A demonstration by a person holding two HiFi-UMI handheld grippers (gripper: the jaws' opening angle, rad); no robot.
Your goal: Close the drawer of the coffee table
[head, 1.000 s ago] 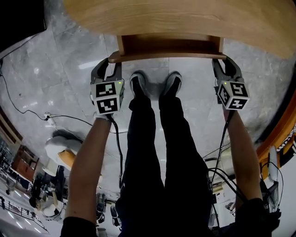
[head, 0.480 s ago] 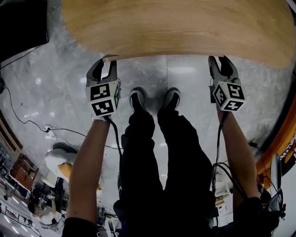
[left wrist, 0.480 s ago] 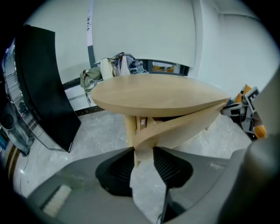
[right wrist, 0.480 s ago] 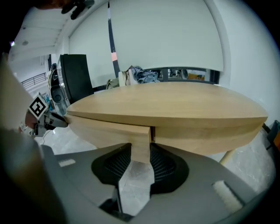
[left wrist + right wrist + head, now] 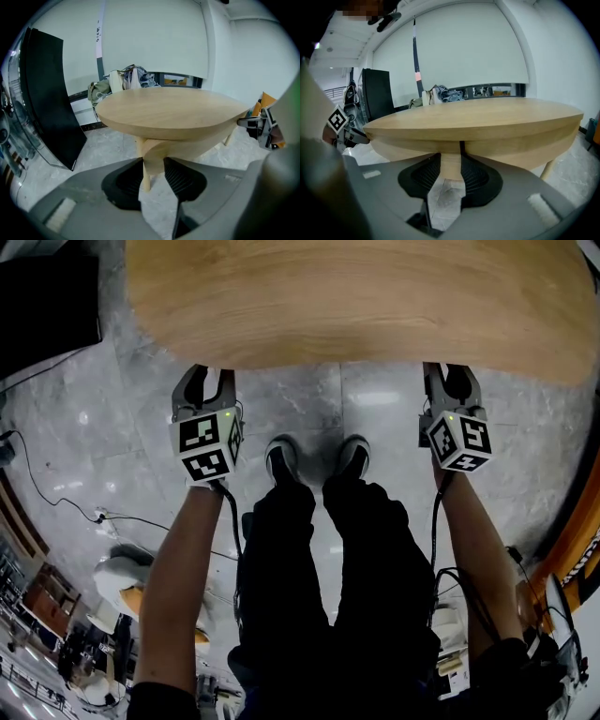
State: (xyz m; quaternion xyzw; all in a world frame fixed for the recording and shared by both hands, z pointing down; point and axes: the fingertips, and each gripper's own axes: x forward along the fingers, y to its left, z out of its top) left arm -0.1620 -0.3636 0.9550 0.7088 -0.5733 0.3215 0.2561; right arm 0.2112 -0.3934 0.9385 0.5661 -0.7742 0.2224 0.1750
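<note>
While the person stands at the round wooden table [image 5: 356, 296], both grippers reach under its near edge. The jaws of the left gripper [image 5: 207, 373] are partway apart and clamped on the drawer [image 5: 154, 149] front. The right gripper [image 5: 448, 371] pinches the front's other end the same way. The drawer sits tucked beneath the surface, out of sight from overhead.

Ahead of the shoes [image 5: 281, 457], coffee table [image 5: 356, 296]. At its near edge, left gripper [image 5: 211, 374] and right gripper [image 5: 448, 373], either side of the shoes, with drawer front [image 5: 152, 150] under that edge, between each pair of jaws. Left of table, panel [image 5: 47, 310].
</note>
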